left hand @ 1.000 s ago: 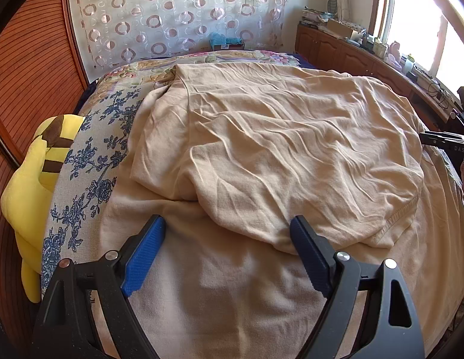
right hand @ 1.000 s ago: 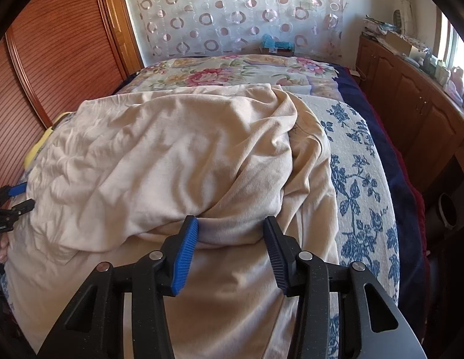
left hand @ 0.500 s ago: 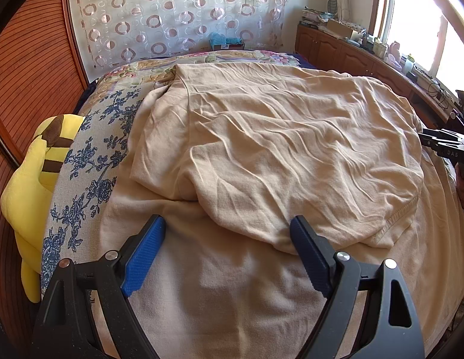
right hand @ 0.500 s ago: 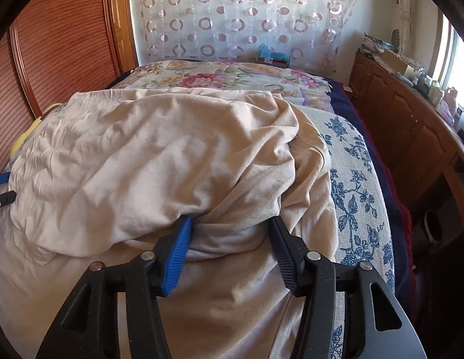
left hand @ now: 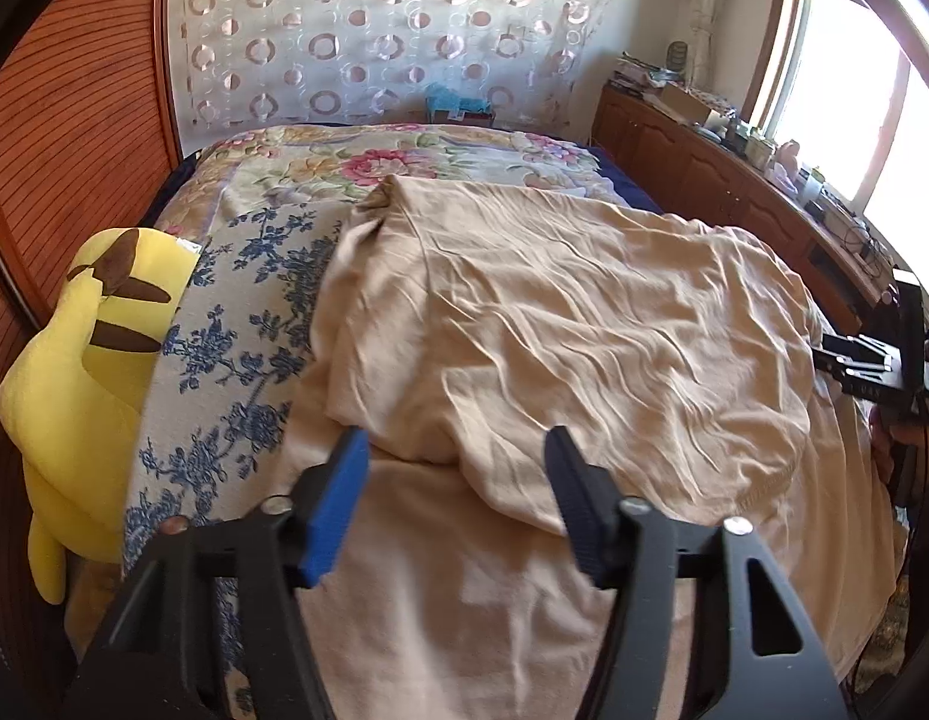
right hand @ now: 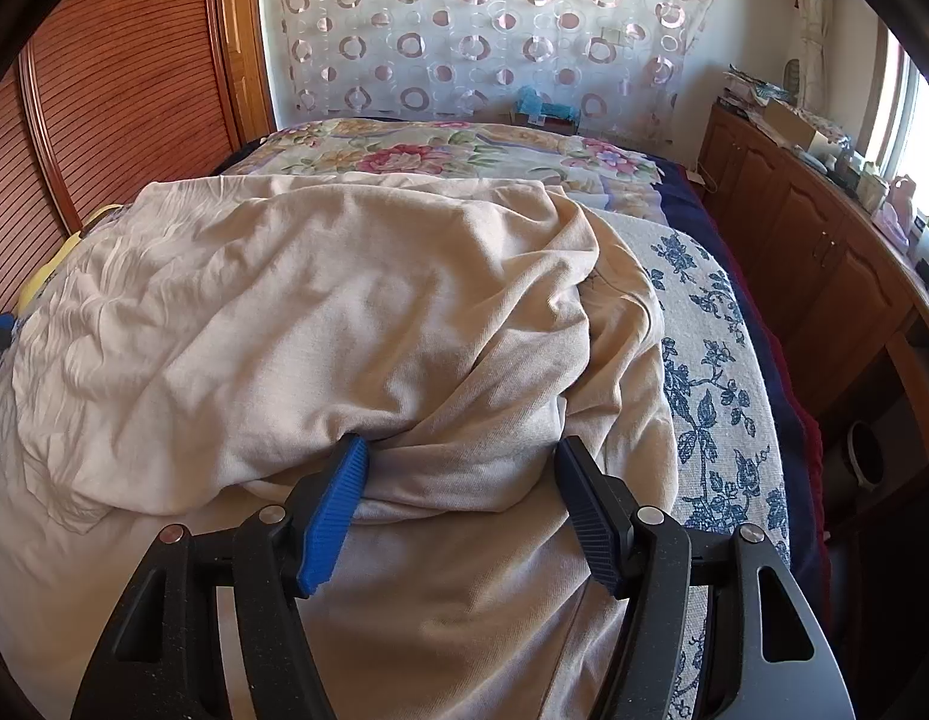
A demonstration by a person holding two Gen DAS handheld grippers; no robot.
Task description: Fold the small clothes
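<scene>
sunlit bedroom, a bed (left hand: 248, 324) under a blue-flowered cover with a beige garment (left hand: 584, 324) folded over on it. left gripper (left hand: 458, 480) gapes wide at the fold's near edge; right gripper (right hand: 458, 480) gapes wide around a bunched fold. yellow plush toy (left hand: 74, 372) lies bedside.

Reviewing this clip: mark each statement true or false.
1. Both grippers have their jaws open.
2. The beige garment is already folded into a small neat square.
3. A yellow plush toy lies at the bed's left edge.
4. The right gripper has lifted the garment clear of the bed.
1. True: the left gripper and right gripper both show wide-apart jaws.
2. False: the beige garment lies spread and wrinkled, only partly doubled over.
3. True: the yellow plush toy sits there.
4. False: the cloth rests on the bed; a bunched fold lies between the open jaws.
</scene>
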